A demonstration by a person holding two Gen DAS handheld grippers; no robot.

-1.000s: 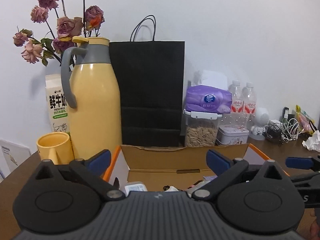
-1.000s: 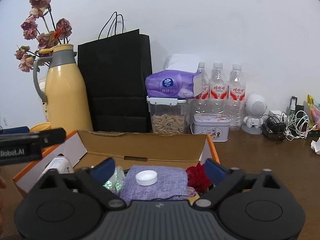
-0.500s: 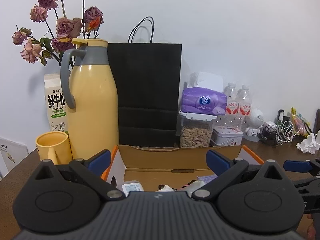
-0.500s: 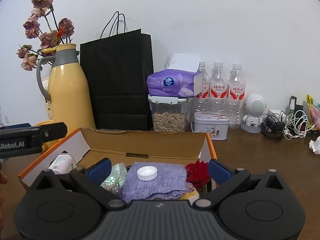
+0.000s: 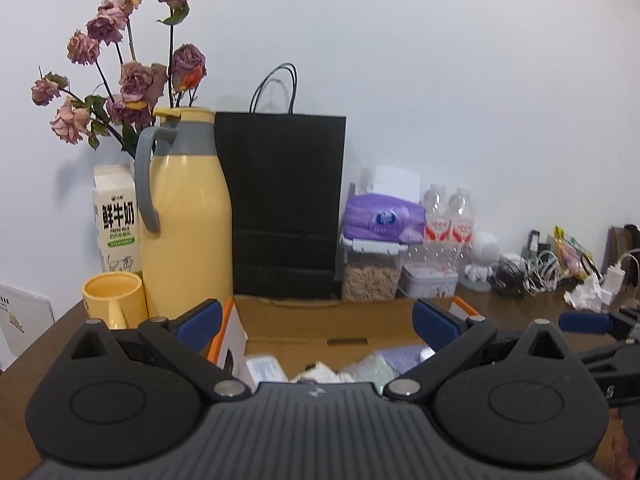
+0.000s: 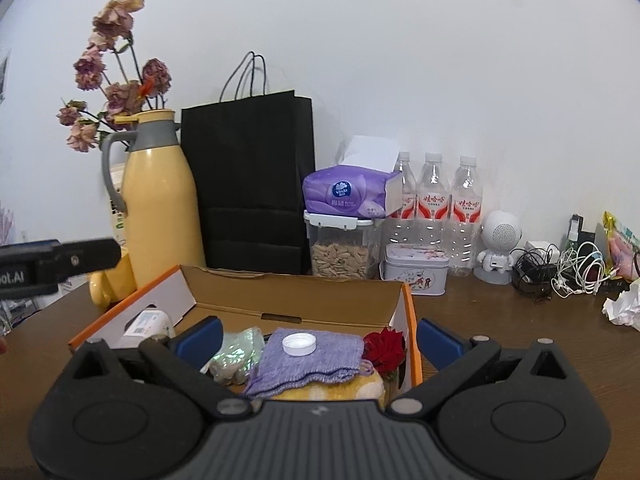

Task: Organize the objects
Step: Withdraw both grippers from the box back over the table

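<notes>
While my right gripper [image 6: 318, 334] and left gripper [image 5: 316, 320] gape wide, holding nothing, I see the open orange-edged cardboard box [image 6: 296, 296] at 12 o'clock.

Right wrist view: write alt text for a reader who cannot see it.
The open right gripper hovers empty over an open cardboard box holding a purple cloth with a white bottle cap on it and a red rose. Behind stand a yellow thermos, black paper bag and three water bottles.
</notes>
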